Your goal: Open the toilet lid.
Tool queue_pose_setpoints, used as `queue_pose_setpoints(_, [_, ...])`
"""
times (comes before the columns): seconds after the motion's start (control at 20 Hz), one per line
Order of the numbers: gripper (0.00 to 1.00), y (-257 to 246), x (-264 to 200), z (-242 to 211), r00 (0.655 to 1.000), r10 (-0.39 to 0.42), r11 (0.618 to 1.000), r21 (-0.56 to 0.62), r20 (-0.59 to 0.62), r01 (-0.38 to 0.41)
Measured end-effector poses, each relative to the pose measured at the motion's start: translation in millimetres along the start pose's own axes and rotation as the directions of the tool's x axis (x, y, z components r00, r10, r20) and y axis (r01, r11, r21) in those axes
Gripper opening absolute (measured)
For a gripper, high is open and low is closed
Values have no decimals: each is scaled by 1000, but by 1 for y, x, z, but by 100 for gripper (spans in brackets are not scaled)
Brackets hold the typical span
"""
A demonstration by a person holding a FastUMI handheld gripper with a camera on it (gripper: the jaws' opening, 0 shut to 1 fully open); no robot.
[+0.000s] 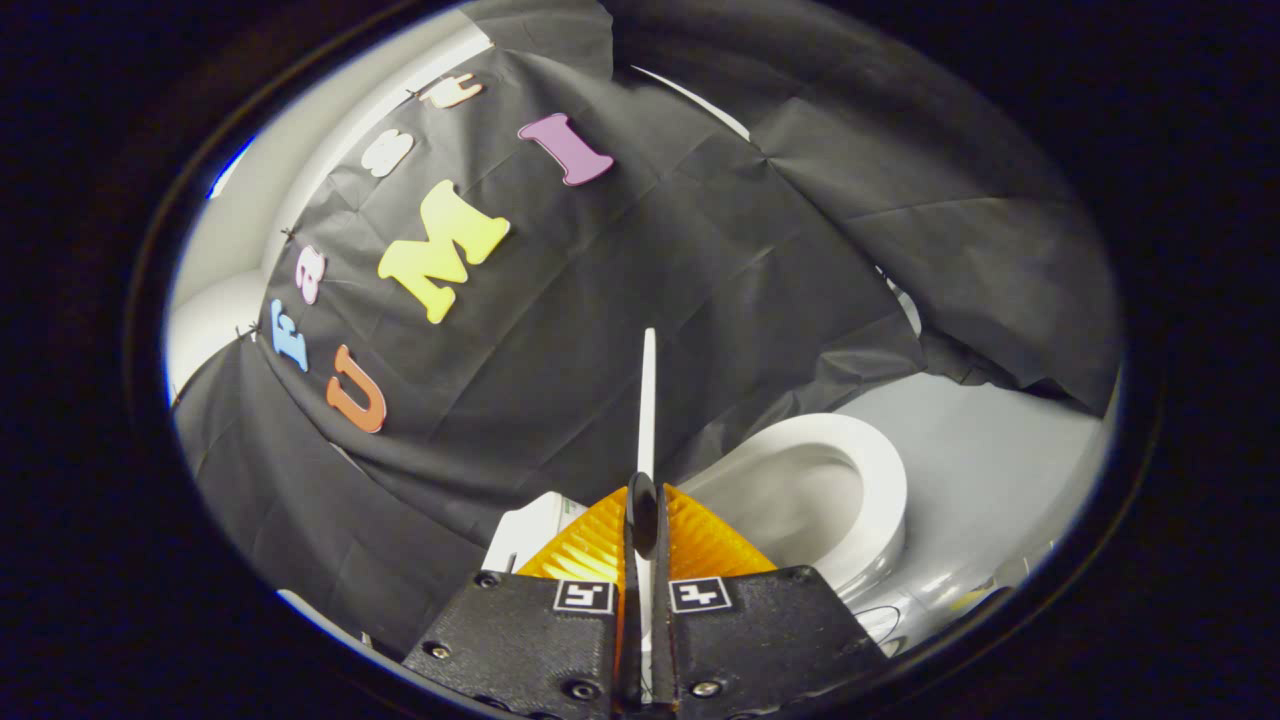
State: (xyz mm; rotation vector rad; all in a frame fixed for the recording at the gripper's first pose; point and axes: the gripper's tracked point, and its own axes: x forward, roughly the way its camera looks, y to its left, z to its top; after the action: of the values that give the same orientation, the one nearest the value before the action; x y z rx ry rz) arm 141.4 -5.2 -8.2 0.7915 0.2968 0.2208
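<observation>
Black cloth wall behind | gripper [645, 520] clamps raised lid [648, 400] edge-on | bowl [810, 490] at 3 o'clock | keep your pinch firm, swing lid back gently

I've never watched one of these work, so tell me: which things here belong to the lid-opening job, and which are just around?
Part of the job:
- toilet lid, raised edge-on, pinched between the jaws
- gripper, shut on the lid
- toilet seat and bowl, uncovered

Just around:
- black cloth wall
- pale floor
</observation>
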Motion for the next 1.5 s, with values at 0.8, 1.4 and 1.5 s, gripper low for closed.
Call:
queue_pose_setpoints(0.8, [8, 81, 3, -12, 999, 49, 990, -129, -5, -49])
queue_pose_setpoints(1.4, [8, 161, 13, -43, 995, 99, 965, -240, -33, -104])
queue_pose_setpoints(1.5, [8, 172, 16, -49, 994, 99, 959, -262, -39, -105])
